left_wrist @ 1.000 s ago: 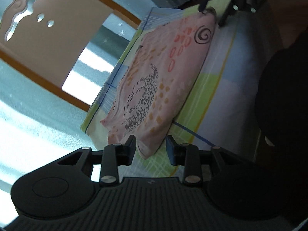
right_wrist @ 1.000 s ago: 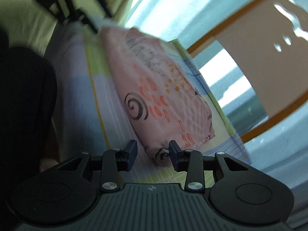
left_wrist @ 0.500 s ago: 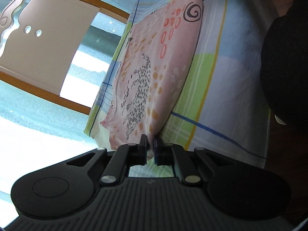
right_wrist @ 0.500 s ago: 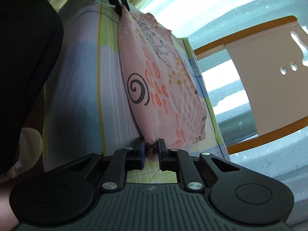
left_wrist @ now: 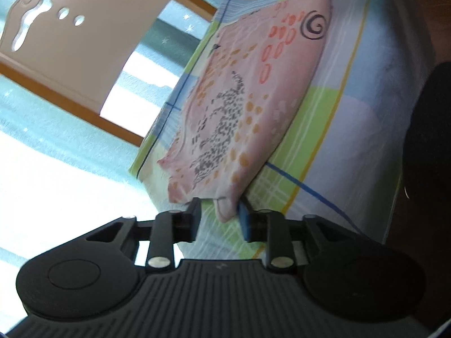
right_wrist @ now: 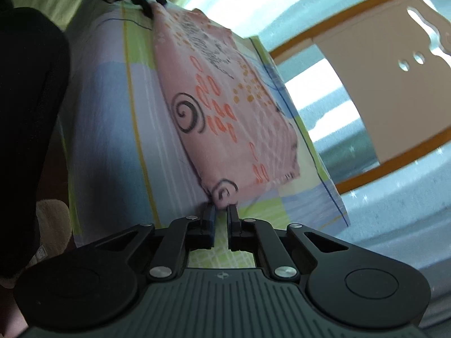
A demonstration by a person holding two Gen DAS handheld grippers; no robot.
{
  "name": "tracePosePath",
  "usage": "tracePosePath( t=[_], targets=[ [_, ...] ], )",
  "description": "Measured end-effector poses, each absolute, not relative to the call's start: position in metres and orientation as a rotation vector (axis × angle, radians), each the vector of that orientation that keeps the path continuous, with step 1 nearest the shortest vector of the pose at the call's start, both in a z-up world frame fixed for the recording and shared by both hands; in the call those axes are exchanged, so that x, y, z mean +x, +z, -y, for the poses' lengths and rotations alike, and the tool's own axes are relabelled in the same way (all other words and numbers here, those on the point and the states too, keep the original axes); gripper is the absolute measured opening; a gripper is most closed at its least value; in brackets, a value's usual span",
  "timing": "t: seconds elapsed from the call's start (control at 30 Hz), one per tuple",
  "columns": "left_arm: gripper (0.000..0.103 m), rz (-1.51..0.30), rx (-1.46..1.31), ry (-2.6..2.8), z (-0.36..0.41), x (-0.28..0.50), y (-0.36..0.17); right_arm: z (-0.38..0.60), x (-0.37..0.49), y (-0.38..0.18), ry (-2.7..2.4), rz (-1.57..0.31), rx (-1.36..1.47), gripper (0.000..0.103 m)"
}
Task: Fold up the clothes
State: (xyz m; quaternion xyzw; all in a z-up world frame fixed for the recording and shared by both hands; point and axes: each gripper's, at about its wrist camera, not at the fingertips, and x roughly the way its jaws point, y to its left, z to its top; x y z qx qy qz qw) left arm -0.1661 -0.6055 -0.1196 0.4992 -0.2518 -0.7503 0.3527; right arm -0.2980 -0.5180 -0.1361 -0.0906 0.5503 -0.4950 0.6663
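A pink folded garment (left_wrist: 248,104) with a spotted animal print, orange dots and black spirals lies flat on a checked sheet (left_wrist: 332,129). My left gripper (left_wrist: 218,214) is open, its jaws either side of the garment's near corner. In the right wrist view the same garment (right_wrist: 225,107) stretches away. My right gripper (right_wrist: 221,212) has its jaws close together at the opposite corner, which has a small spiral; the cloth tip sits at the jaw ends. The left gripper (right_wrist: 153,2) shows at the far corner in the right wrist view.
The sheet (right_wrist: 118,129) covers a narrow surface with edges dropping off on both sides. A wooden chair back (left_wrist: 76,45) stands beyond it on a pale blue floor. The person's dark clothing (right_wrist: 25,112) is beside the sheet.
My left gripper was shut on the near corner half a second ago and has opened, letting the cloth go. My right gripper's jaws have parted slightly at its corner.
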Motion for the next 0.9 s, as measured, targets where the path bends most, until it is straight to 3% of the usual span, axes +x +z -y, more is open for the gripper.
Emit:
tracePosePath(
  t=[0.03,0.1,0.17,0.27,0.33,0.5,0.63,0.9],
  targets=[
    [0.035,0.626,1.282,-1.933,0.606,-0.165,-0.117,0.516,-0.3,-0.131,-1.155,-1.226,-0.183,0.029],
    [0.044,0.599,1.275,-1.923,0.604,-0.165,-0.113,0.514,-0.306,-0.115,-1.222,-1.148,-0.105,0.045],
    [0.052,0.58,1.273,-1.92,0.6,-0.165,-0.111,0.512,-0.312,-0.099,-1.275,-1.05,0.001,0.052],
    [0.054,0.559,1.264,-1.918,0.592,-0.165,-0.109,0.505,-0.318,-0.084,-1.331,-0.925,0.103,0.063],
    [0.061,0.537,1.246,-1.917,0.587,-0.166,-0.107,0.497,-0.316,-0.077,-1.367,-0.869,0.132,0.076],
    [0.086,0.424,1.175,-1.939,0.577,-0.167,-0.1,0.481,-0.317,-0.062,-1.438,-0.655,0.301,0.103],
    [0.102,0.318,1.104,-1.958,0.569,-0.168,-0.094,0.478,-0.326,-0.062,-1.474,-0.505,0.537,0.103],
    [0.102,0.064,0.953,-1.913,0.565,-0.171,-0.087,0.477,-0.328,-0.077,-1.494,-0.435,0.762,0.103]
  ],
)
